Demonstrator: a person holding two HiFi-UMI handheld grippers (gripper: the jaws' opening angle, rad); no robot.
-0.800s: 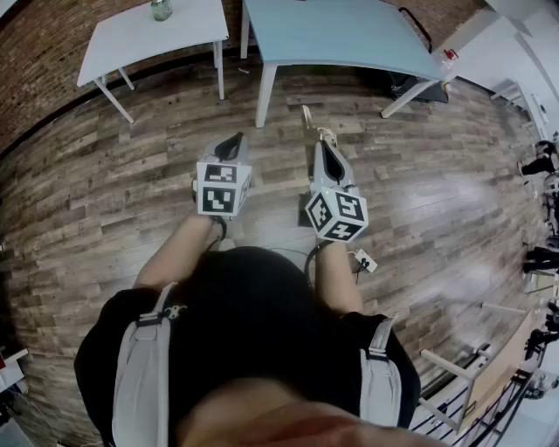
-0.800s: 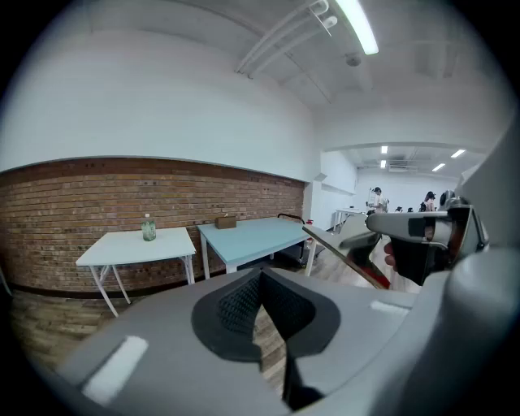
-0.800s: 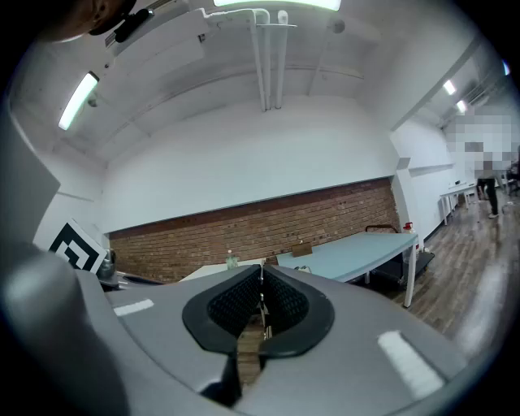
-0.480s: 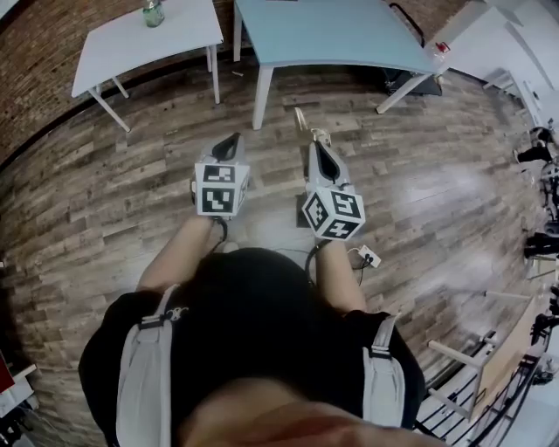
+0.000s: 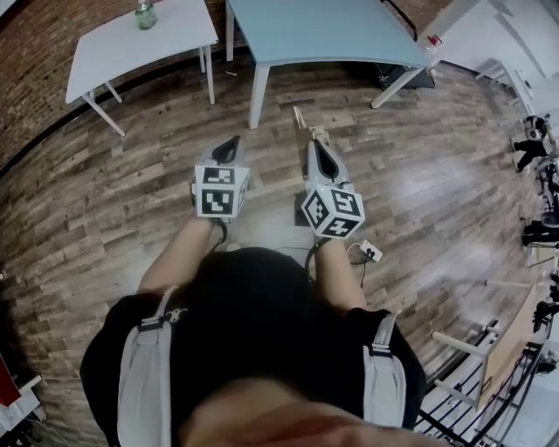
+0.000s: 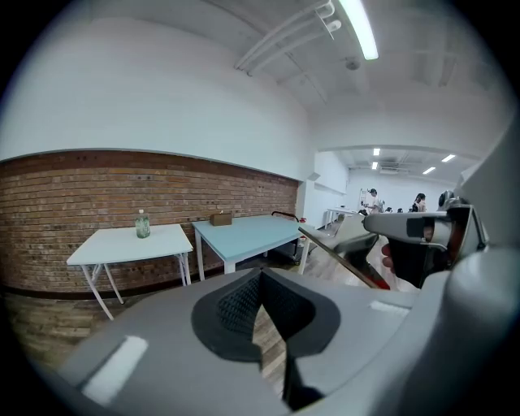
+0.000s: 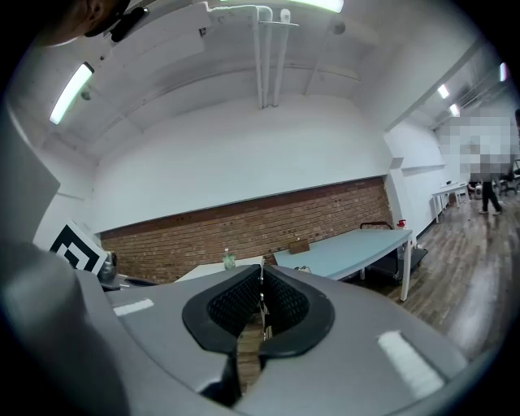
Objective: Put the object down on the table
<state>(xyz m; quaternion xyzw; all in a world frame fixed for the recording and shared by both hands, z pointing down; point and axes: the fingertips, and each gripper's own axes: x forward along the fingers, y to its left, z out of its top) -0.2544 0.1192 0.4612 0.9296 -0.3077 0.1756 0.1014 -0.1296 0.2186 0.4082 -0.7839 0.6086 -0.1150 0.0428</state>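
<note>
1. While we stand on the wooden floor (image 5: 105,201), we hold both grippers out in front of us, side by side and apart.
2. Our right gripper (image 5: 316,147) is clamped on a thin tan strip (image 5: 300,118), which juts forward past its tips. The right gripper view shows the jaws pressed onto it.
3. That strip hangs in the air over the floor, short of the light blue table (image 5: 323,30), and rests on no table.
4. Our left gripper (image 5: 229,144) has its jaws together with nothing between them.
5. Left of the blue table, a white table (image 5: 131,44) stands by the brick wall (image 5: 35,52), with a green bottle (image 5: 144,13) on top.
6. We see a small brown box (image 6: 220,218) on the blue table.
</note>
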